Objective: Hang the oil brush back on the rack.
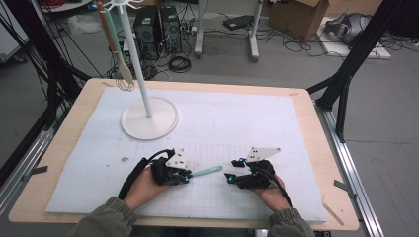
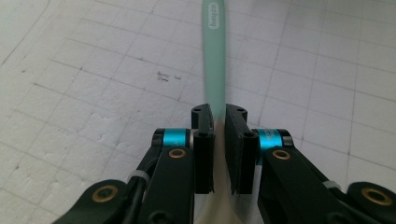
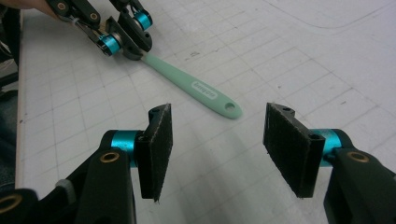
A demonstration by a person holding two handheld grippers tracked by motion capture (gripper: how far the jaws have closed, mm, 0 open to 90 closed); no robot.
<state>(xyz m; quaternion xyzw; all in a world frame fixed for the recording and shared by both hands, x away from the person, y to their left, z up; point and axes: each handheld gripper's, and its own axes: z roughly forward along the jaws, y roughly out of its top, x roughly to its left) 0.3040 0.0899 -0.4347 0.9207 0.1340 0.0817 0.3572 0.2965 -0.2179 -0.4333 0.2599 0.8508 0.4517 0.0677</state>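
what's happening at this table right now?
A person holds a gripper in each hand over the white mat. The left gripper is shut on a mint-green utensil handle, which lies low along the mat. The right gripper is open and empty, its jaws apart just short of the handle's hole end. A stand at the back has a whisk hanging from it.

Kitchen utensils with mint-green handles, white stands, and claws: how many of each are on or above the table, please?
Mint-green-handled utensils: 2, one held in the left claw as the mint-green handle, one whisk hanging on the stand
White round-base stand: 1
Claws: 2, with the right claw
Total: 5
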